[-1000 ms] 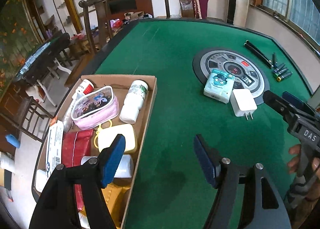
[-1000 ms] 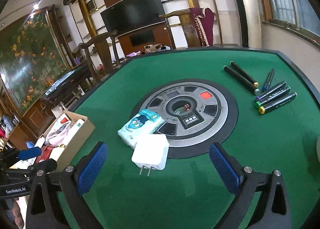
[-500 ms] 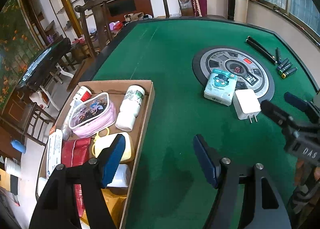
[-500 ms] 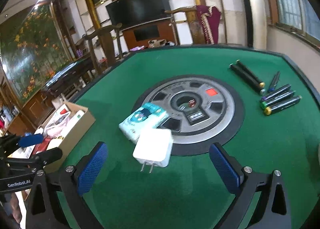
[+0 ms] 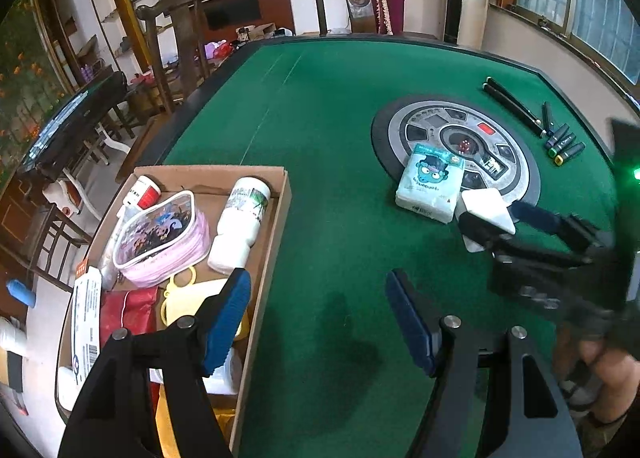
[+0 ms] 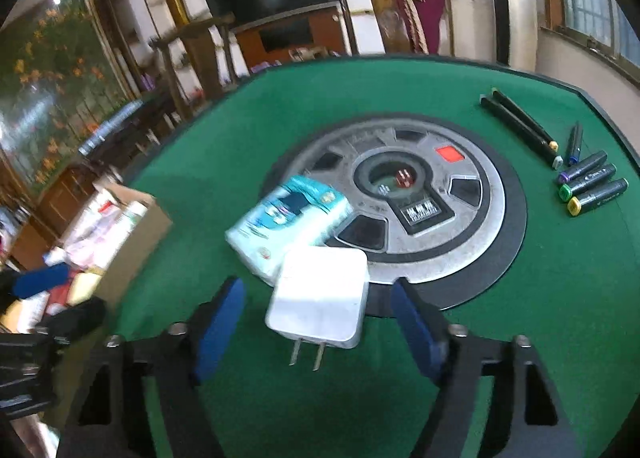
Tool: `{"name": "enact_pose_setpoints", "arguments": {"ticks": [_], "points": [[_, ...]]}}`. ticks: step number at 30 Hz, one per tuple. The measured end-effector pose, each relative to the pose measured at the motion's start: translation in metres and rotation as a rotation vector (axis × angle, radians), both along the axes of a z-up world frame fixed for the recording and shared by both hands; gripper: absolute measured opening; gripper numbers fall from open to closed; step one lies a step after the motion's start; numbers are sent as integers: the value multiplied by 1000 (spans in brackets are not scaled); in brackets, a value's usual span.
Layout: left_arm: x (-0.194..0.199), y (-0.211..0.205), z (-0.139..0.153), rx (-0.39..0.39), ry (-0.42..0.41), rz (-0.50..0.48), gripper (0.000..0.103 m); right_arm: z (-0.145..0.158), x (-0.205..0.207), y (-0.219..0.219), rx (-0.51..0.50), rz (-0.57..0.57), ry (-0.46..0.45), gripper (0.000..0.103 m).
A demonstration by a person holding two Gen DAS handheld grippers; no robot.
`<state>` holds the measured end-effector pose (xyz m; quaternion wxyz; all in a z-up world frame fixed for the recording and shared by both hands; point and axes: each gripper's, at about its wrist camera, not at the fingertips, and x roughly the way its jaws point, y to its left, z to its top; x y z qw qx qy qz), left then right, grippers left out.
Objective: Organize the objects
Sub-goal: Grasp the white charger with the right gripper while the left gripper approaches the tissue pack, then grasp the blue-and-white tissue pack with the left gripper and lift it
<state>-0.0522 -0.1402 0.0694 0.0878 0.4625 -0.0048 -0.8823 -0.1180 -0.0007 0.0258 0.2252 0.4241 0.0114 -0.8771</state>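
Observation:
A white plug charger (image 6: pixel 320 298) lies on the green felt, its prongs towards me, between the blue pads of my right gripper (image 6: pixel 316 298). The jaws are closing, and a gap shows on each side of the charger. A light blue tissue pack (image 6: pixel 288 225) touches the charger's far side. In the left wrist view the right gripper (image 5: pixel 494 217) straddles the charger (image 5: pixel 486 205) beside the tissue pack (image 5: pixel 430 183). My left gripper (image 5: pixel 316 298) hangs open with nothing in it over the felt, by the right wall of a cardboard box (image 5: pixel 276 225).
The box holds a pink pouch (image 5: pixel 160 242), a white bottle (image 5: pixel 236 225), a red packet and other items. A round grey console (image 6: pixel 472 242) sits mid-table. Several markers (image 6: pixel 588 185) and two black pens (image 6: pixel 516 125) lie at the right. Wooden chairs stand beyond the far edge.
My right gripper has moved forward and down over the charger, and its jaws have narrowed around it. The left gripper has stayed where it was, still open.

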Motion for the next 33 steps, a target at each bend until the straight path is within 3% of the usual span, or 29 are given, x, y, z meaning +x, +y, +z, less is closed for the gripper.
{"name": "enact_pose_setpoints", "arguments": {"ticks": [2,5,11,14,16,22,25,29,33], "points": [[-2,0,1,1,0,-1,70,2,0,0,7,6,7,54],[-7,2,3,9,-2,1,70,2,5,9,36,18,13,50],[-26,23,3,11,-25,-45,70,3,18,49,72,-5,-23,50],[-43,44,1,-22,-10,-113,70,2,22,71,61,-17,-26,50],[-59,54,-6,1,13,-174,70,2,21,79,53,-26,-32,50],[-88,58,-26,-5,19,-237,70,3,20,77,62,-17,-34,50],[-101,60,-34,3,-19,-279,70,2,19,80,36,-17,-50,52],[-113,62,-44,29,-37,-333,70,2,19,80,34,-15,-53,52],[-124,57,-58,73,-69,-326,72,2,20,79,35,-13,-53,51]]}}
